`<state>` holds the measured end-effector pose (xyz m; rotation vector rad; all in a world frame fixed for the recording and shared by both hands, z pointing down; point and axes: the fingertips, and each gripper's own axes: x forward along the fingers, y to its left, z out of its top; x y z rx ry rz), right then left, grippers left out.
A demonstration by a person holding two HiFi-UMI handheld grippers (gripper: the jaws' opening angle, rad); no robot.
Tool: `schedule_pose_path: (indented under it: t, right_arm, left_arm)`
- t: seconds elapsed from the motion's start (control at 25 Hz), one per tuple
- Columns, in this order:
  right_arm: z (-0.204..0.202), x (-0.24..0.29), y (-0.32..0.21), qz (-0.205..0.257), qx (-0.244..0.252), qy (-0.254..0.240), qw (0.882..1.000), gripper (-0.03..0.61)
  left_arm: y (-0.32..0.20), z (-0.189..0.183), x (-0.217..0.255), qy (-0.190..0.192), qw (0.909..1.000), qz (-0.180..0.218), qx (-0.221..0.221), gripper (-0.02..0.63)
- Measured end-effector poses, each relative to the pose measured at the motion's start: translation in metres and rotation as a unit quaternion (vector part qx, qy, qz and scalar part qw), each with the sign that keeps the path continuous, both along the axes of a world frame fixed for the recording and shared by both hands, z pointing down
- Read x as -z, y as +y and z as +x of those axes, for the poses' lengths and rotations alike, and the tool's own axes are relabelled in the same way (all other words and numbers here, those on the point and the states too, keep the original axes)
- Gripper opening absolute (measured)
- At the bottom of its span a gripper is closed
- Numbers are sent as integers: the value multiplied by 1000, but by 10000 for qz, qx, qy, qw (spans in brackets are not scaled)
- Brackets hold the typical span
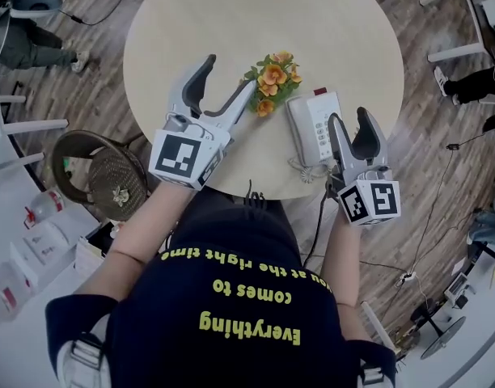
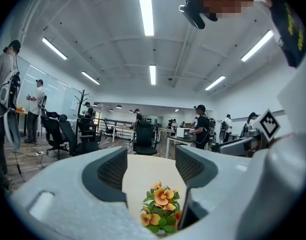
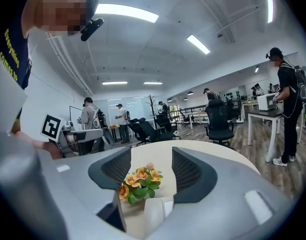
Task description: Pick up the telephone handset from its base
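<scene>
A white telephone (image 1: pixel 322 120) lies near the front right edge of the round beige table (image 1: pixel 199 23). Its handset (image 1: pixel 298 132) rests on the base's left side. In the right gripper view only a white end of the telephone (image 3: pixel 155 215) shows low between the jaws. My right gripper (image 1: pixel 350 118) (image 3: pixel 150 169) hovers open over the phone's near right corner, holding nothing. My left gripper (image 1: pixel 229 75) (image 2: pixel 150 166) is open too, to the left of the phone, its tips beside a bunch of orange flowers (image 1: pixel 273 79) (image 2: pixel 160 209) (image 3: pixel 139 181).
The phone's cord (image 1: pixel 316 225) hangs off the table's front edge. A round wicker chair (image 1: pixel 102 172) stands at the front left. White desks (image 1: pixel 458 23), office chairs (image 2: pixel 143 139) and several people (image 2: pixel 200 126) (image 3: pixel 288 104) ring the table.
</scene>
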<state>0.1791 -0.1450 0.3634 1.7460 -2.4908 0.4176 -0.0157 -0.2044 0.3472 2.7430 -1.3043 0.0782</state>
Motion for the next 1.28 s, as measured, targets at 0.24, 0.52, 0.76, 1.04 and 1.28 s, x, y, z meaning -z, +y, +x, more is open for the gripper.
schedule_pose_path:
  t: [0.24,0.52,0.76,1.04,1.28]
  right_arm:
    - [-16,-47,2,-566,328,348,9972,272]
    - [-28,-100,2,-1155,562,540,9902,273]
    - [-35,-134,1,-1435,750,563,9852,273]
    - [-32,-173,5,-1702,778,633,9803,273]
    - [-34,-197,12,-1937,860,720,9746,275]
  left_arm:
    - [1,-9,-11,158,9997,-132,128,304]
    - [6,-16,-31,64,9990,-328,281,304]
    - [10,-16,-42,-26,9984,-461,340,304]
    - [11,-20,-59,-112,9973,-550,466,304]
    - [14,-19,-77,-229,9960,-730,460,304]
